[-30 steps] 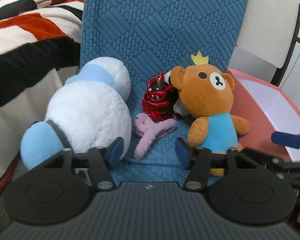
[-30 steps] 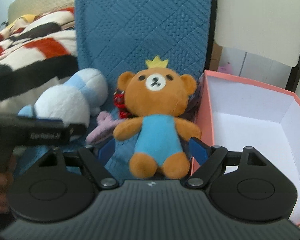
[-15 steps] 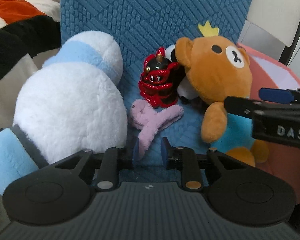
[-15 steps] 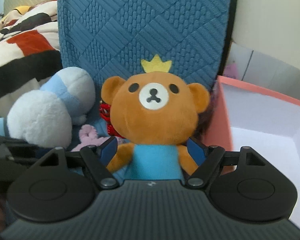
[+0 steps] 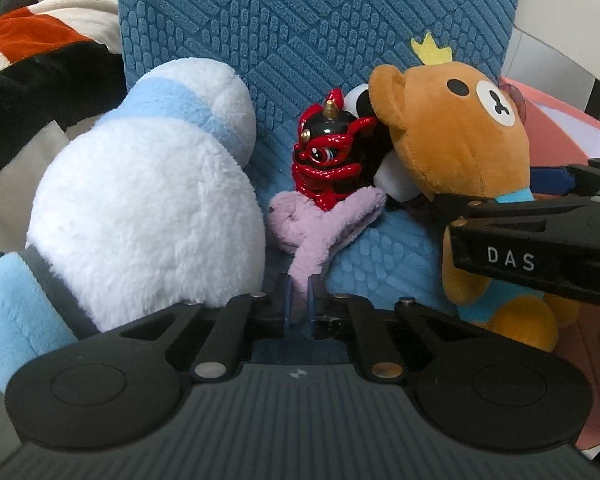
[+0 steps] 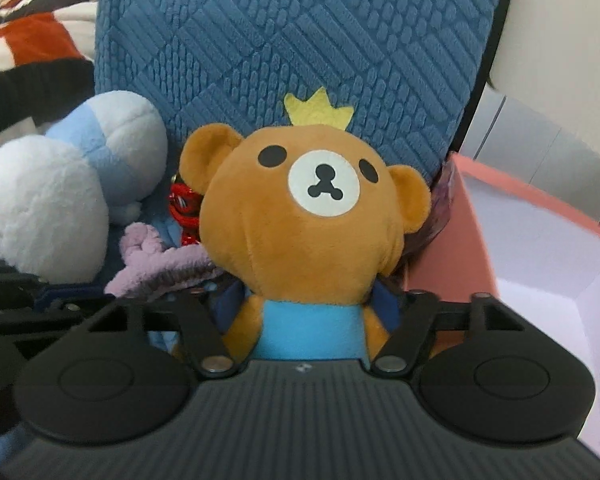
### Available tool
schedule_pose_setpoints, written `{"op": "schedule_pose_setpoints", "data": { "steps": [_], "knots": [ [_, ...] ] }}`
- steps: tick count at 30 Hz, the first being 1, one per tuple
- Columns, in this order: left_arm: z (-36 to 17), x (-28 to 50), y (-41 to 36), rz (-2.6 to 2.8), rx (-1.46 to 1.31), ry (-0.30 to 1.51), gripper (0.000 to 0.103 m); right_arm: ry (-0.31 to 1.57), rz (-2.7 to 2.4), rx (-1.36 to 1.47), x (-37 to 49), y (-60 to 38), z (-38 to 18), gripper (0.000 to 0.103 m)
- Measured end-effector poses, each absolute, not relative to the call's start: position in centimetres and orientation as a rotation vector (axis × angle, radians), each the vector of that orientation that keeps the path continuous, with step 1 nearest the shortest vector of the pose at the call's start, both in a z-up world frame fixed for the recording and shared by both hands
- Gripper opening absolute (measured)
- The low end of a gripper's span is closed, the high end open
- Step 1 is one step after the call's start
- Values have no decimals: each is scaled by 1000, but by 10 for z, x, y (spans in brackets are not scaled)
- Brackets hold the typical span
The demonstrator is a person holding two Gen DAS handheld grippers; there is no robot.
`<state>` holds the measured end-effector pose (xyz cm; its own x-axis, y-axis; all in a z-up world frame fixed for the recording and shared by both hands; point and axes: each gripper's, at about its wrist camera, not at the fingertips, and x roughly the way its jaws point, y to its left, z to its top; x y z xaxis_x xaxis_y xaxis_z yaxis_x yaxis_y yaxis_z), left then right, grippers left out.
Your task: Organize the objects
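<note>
While toys crowd blue quilted seat (image 5: 380, 248) | left tongs (image 5: 299, 304) pinch purple plush (image 5: 320, 228) | right tongs (image 6: 306, 304) clamp bear (image 6: 312, 216)

Left hand-held gripper (image 5: 299, 307) pinches purple plush (image 5: 320, 224).

White capital letters "DAS" stand on the side of the black plastic right gripper (image 5: 540, 236); no other text is readable.

Left tongs (image 5: 300, 304) pinched nearly closed, right tongs (image 6: 306, 306) clamped narrower
</note>
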<state>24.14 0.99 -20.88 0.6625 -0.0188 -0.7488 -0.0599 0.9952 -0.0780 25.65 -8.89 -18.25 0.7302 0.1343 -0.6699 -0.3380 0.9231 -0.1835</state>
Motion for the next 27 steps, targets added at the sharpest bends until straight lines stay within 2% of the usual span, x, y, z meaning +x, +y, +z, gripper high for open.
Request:
{"op": "schedule_pose_setpoints", "data": {
  "steps": [3, 5, 17, 23, 27],
  "knots": [
    [-207, 239, 15, 18, -142, 843, 5, 716, 282, -294, 254, -90, -174, 54],
    [-204, 234, 18, -2, -199, 846, 4, 722, 299, -277, 253, -90, -170, 53],
    [-185, 183, 28, 6, -331, 793, 3, 749, 374, -172, 205, -106, -139, 53],
    [-184, 187, 36, 45, -282, 753, 4, 810, 364, -125, 182, -114, -143, 53],
    [-188, 200, 29, 50, -179, 756, 10, 828, 338, -113, 181, -115, -147, 53]
  ]
}}
